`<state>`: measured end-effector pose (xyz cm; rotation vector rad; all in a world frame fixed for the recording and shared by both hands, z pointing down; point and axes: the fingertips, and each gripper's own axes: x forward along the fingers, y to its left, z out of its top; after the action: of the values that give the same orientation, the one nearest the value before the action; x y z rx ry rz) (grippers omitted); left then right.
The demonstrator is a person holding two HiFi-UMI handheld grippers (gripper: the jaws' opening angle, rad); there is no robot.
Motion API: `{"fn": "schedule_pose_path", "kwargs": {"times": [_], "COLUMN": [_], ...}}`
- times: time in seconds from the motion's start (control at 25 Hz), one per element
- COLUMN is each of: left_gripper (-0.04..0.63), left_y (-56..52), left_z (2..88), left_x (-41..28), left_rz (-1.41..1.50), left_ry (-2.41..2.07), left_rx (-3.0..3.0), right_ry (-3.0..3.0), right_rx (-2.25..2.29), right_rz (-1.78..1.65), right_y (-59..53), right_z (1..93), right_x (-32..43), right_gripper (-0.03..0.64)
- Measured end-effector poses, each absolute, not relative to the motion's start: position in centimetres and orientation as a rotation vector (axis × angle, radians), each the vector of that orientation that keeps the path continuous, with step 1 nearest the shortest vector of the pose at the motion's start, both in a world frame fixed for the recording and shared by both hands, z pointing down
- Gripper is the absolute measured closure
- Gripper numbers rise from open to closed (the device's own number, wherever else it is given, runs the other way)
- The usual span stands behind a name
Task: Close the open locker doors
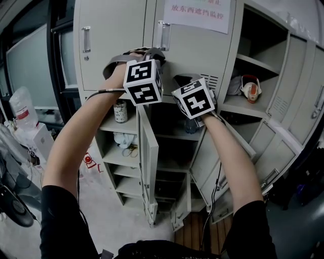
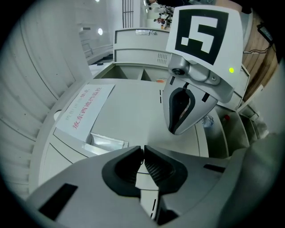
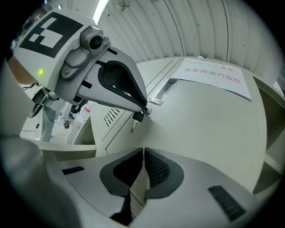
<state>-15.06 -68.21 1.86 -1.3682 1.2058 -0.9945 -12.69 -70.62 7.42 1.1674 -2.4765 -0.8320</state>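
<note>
Both grippers point at the upper middle locker door (image 1: 195, 48), which carries a paper notice (image 1: 197, 14) and lies flush with the locker front. My left gripper (image 1: 151, 52) is shut with nothing between its pads; in the right gripper view its tip (image 3: 143, 108) rests on the door beside a key (image 3: 135, 119) hanging in the lock. My right gripper (image 1: 198, 81) is shut and empty too, its tip close to the same door. The left gripper view shows the notice (image 2: 84, 109), the handle recess (image 2: 107, 143) and my right gripper (image 2: 174, 129). Below them a narrow door (image 1: 148, 157) stands open.
The upper right locker (image 1: 263, 60) is open, with a helmet-like thing (image 1: 250, 87) on its shelf. Lower right doors (image 1: 238, 152) hang open. A can (image 1: 120, 111) stands on an open shelf at lower left. Clutter and bags (image 1: 23, 116) fill the floor at left.
</note>
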Motion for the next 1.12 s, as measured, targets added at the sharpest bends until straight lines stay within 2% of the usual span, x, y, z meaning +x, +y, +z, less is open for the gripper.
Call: {"fn": "schedule_pose_path", "kwargs": {"times": [0.56,1.12], "left_gripper": [0.560,0.560], "left_y": [-68.2,-68.2], "left_z": [1.3,0.7], "left_x": [-15.1,-15.7], "left_rz": [-0.790,-0.360], "left_ry": [1.356,1.654], "left_rx": [-1.583,-1.900], "right_ry": [-2.490,-2.545], "right_rx": [1.164,1.160], "right_rz": [-0.821,-0.751], "right_y": [-70.7,-70.7], "right_z": [7.3,7.3], "right_x": [-12.6,-12.6], "right_gripper": [0.575,0.575]}}
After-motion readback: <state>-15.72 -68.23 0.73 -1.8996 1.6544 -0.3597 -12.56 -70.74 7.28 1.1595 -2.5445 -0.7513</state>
